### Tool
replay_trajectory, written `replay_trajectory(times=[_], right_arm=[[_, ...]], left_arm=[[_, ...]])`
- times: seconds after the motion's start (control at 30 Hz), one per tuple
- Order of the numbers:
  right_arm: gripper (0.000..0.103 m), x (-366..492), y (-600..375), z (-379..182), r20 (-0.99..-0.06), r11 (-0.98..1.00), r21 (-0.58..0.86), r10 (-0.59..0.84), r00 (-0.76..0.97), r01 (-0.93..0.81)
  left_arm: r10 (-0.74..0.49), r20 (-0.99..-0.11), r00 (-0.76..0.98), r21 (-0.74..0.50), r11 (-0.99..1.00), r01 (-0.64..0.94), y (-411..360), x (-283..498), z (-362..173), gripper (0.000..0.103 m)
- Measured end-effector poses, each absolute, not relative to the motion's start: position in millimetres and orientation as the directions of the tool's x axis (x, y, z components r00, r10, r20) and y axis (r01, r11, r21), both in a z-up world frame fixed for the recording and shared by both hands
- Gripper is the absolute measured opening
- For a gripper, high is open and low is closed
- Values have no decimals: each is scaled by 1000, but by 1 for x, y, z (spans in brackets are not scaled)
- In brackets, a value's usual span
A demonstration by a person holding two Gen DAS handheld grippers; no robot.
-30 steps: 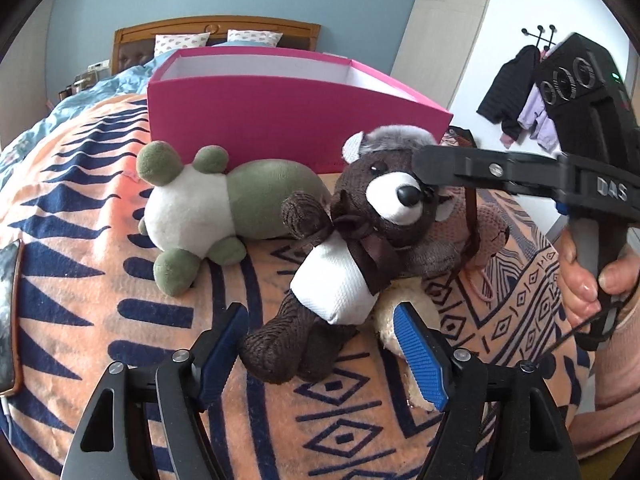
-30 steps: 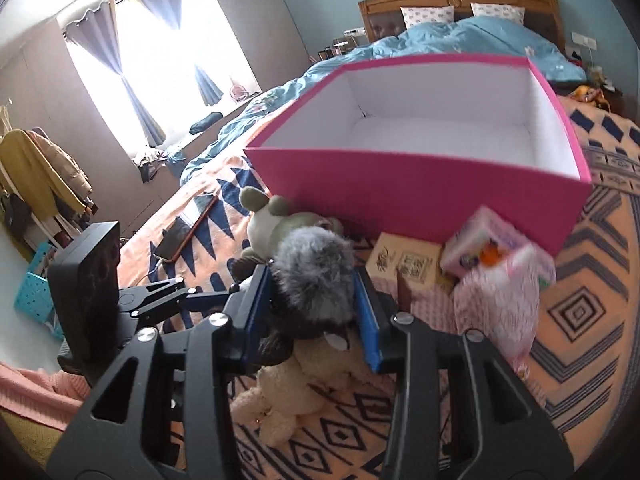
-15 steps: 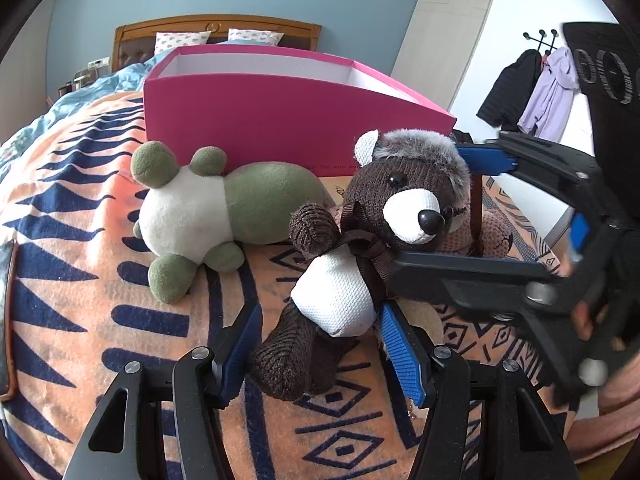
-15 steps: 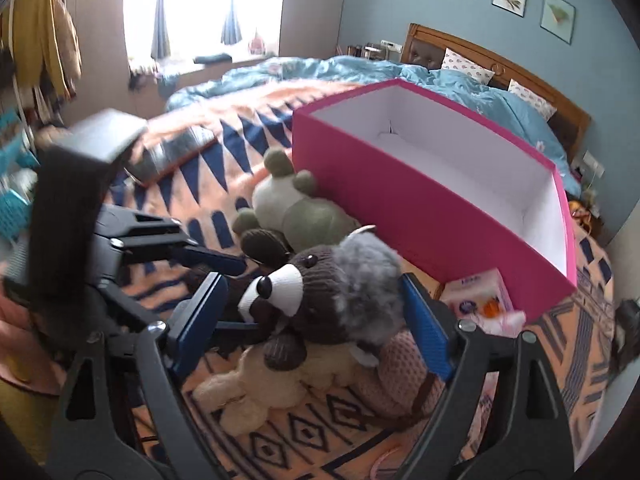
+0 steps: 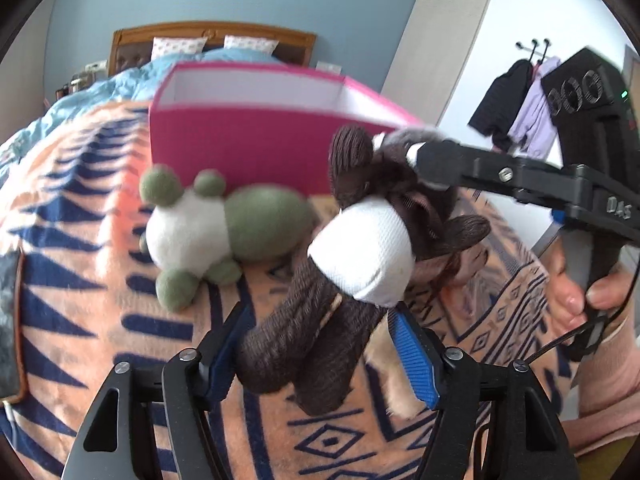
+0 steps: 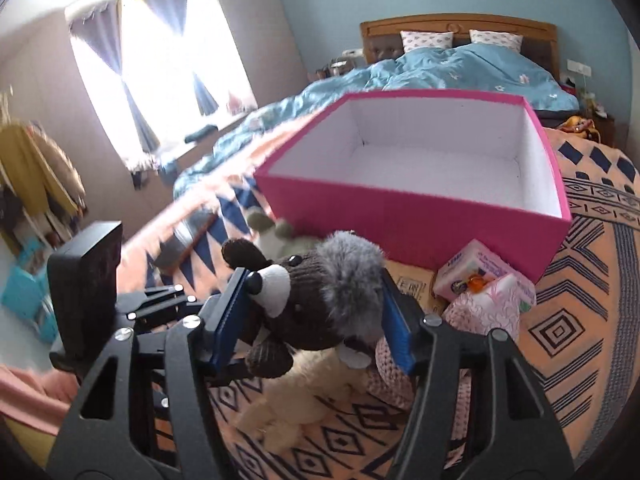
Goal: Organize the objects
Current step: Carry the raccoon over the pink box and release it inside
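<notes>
right claw point(image 6: 312, 320): your pads are closing on the bear's point(image 6: 320, 300) head, in front of the box point(image 6: 400, 204)
left claw point(image 5: 320, 356): opening, loose around the bear's legs

The frog toy point(image 5: 224, 224) lies before the box point(image 6: 400, 208); tissue packs point(image 6: 480, 280) probably beside it.

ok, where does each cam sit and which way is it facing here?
Left wrist: rides left gripper, looks toward headboard; right gripper and hand show.
Right wrist: rides right gripper, its closing jaws on bear's head, faces window and headboard; left gripper shows.
Shared: brown bear, pink box, green plush.
</notes>
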State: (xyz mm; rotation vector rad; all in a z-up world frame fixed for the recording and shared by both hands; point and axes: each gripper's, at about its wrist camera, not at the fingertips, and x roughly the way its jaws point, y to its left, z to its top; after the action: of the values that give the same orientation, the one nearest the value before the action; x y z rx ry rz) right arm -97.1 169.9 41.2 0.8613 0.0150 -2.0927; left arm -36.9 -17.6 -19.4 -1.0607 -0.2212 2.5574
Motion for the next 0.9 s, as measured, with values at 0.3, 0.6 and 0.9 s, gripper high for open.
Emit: replay_trajectory(times=[0.3,0.6,0.9], right_arm=[[64,-118,175,79,-467,-638,381,-758,-456,670],[64,-156,162,94,-428,-657,424,-752,-502,623],[64,-196,149,79,-469,-682,465,-731,-496,565]], left_arm=[[336,-584,-739,-197,-942,-273,-26,-60,36,56],[260,-604,-753,-117,-964,-240,-34,-107,62,50],[176,-664,-727,-51,-980,-190,-41,-156,57,49]])
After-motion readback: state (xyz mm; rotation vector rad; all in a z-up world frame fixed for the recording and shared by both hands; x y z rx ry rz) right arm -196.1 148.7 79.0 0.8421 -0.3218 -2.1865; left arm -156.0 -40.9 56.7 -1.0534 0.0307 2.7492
